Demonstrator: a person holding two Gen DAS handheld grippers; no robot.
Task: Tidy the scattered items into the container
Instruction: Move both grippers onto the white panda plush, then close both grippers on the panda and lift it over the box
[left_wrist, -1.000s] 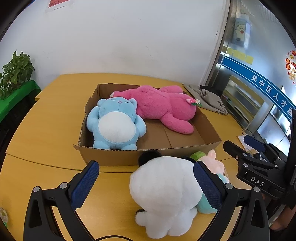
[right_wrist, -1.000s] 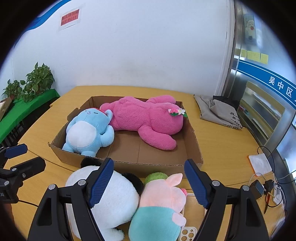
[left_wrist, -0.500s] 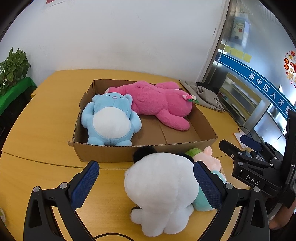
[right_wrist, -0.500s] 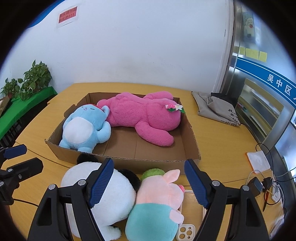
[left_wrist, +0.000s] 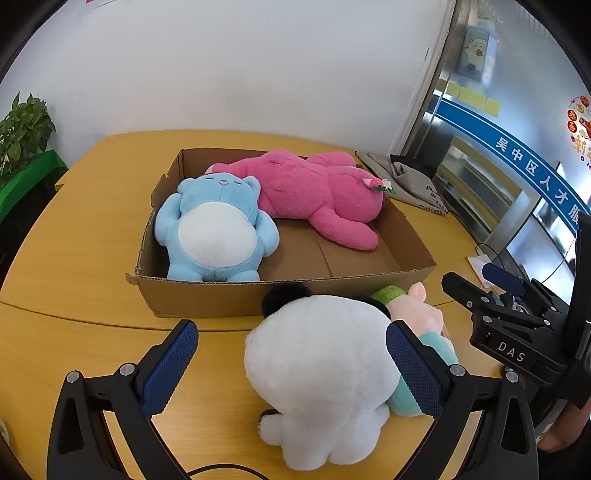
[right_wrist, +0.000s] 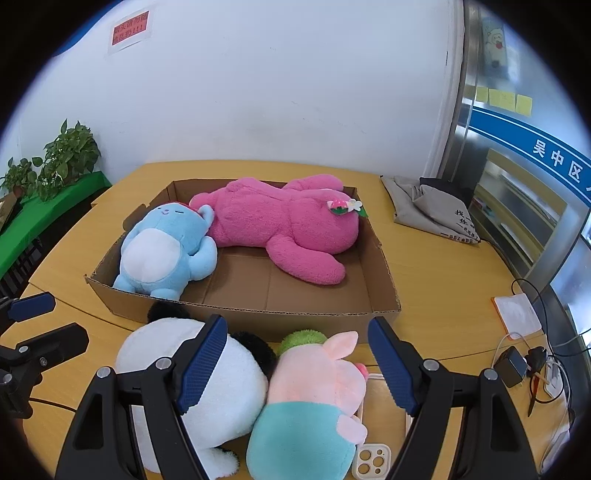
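Note:
A shallow cardboard box lies on the yellow table, holding a blue plush bear and a pink plush. In front of it lie a white panda plush and a pink pig plush in a teal top, side by side. My left gripper is open and empty, the panda between its fingers. My right gripper is open and empty, over the pig and the panda's edge.
A phone case lies under the pig. A grey cloth bag sits at the back right. Chargers and cables and a white pad lie at the right edge. Potted plants stand at the left.
Both grippers have drawn back and risen slightly; the box and plushes sit lower and a little farther in view. Nothing was grasped or moved.

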